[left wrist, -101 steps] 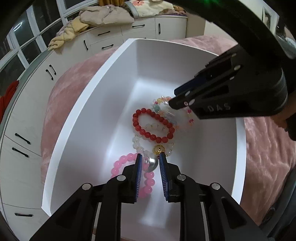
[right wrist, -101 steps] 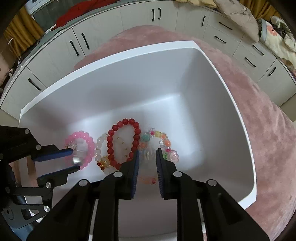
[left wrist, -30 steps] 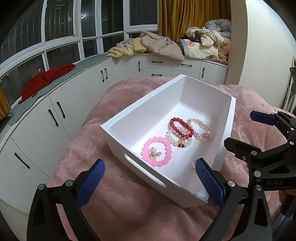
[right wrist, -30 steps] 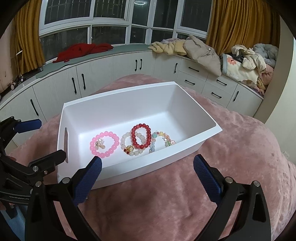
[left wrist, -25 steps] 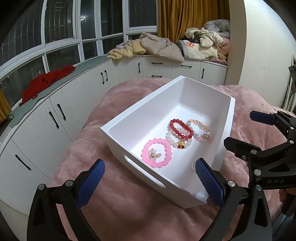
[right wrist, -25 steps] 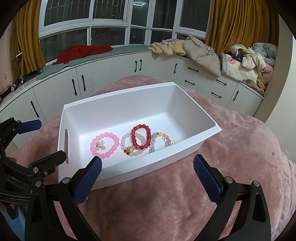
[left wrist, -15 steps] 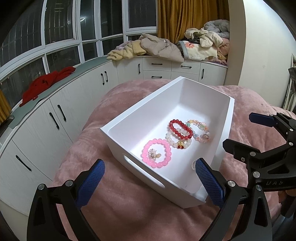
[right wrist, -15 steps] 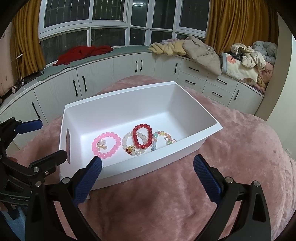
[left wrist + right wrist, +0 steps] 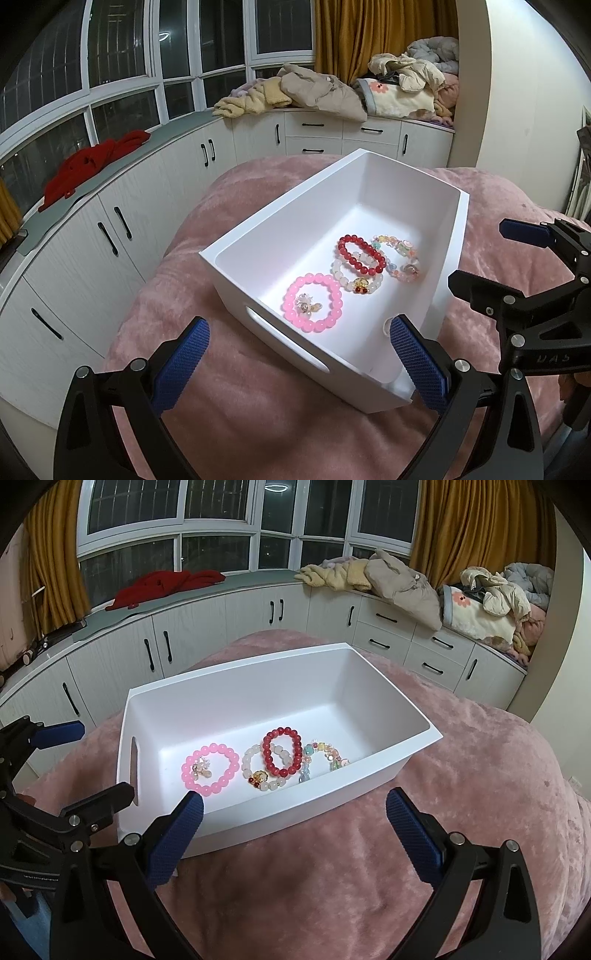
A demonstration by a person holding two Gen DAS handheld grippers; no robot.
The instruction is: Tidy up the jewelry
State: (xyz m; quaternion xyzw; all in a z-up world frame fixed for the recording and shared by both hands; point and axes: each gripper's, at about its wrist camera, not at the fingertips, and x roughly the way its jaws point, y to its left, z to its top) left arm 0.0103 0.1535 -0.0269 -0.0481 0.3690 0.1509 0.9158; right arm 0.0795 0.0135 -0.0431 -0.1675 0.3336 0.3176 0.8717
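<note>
A white bin point(image 9: 445, 254) sits on a bed covered with a pink plush blanket point(image 9: 461, 775), and nothing lies between it and either tool. Four bracelets lie in a row on its floor: a pink bracelet point(image 9: 209, 768) with a small charm inside its ring, a white bracelet point(image 9: 258, 771) carrying a gold and red charm, a red bracelet point(image 9: 283, 752) resting partly over the white one, and a multicolour bracelet point(image 9: 325, 757) touching the red one on the far side. All four stay near the bin's long wall closest to the grippers.

The left gripper point(image 9: 299, 365) hangs in front of the bin's short end with the handle slot, jaws spread wide and holding nothing. The right gripper point(image 9: 295, 834) hovers before the long side, jaws equally released and empty.

Behind the bed, white cabinets point(image 9: 207, 642) curve under a bay window. On the window seat lie a red garment point(image 9: 166, 583) and a pile of clothes and blankets point(image 9: 424, 587). Mustard curtains point(image 9: 476, 524) hang at both ends of the window.
</note>
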